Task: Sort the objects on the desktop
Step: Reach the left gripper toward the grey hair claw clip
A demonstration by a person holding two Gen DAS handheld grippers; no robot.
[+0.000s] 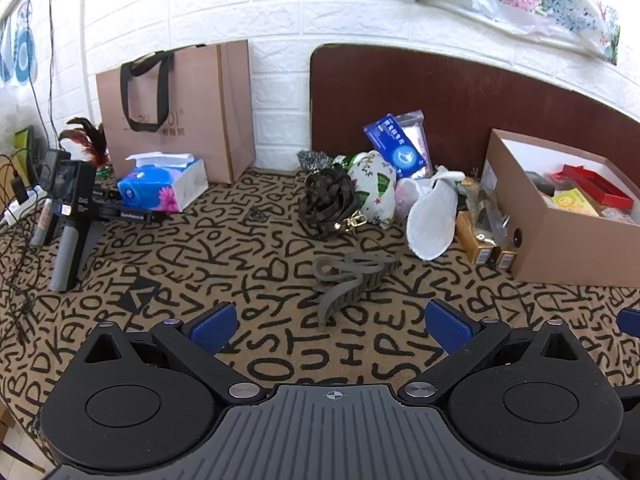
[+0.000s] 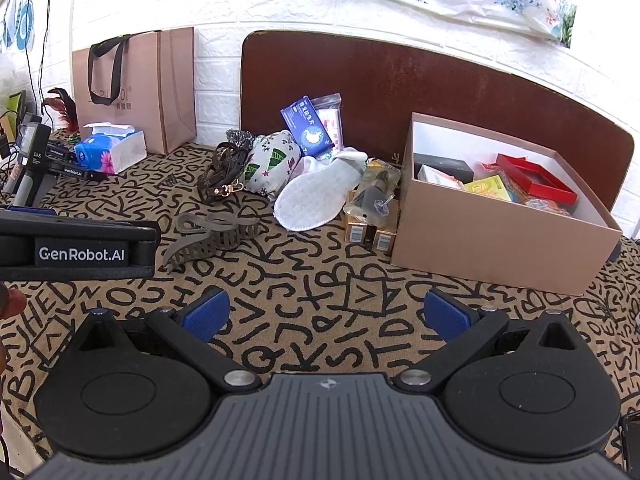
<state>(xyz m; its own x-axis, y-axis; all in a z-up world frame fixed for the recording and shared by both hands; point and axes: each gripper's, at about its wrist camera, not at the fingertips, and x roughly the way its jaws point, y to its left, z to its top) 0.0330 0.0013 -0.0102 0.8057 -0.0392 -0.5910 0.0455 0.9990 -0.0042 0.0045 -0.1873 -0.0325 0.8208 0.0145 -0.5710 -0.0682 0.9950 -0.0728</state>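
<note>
Nearest the cameras, the left gripper and the right gripper both stand released, blue pads spread wide with nothing between them, above the letter-patterned desk. In the right wrist view the left gripper's body enters from the left edge, beside the hair claw.

Just ahead of the left gripper lies a grey hair claw clip, teeth down on the cloth and apart from everything else; it is probably the item in hand. To take it well, the pads should straddle its curved back across the narrow width, since the teeth may slip or snag the cloth.

Farther back sits the unsorted heap: a coiled brown strap, a floral pouch, a white pad, a blue packet and small gold boxes, touching or overlapping.

To the right, an open cardboard box already holds several items and seems the likely destination. Far left stand a tissue pack and a paper bag against the wall.
</note>
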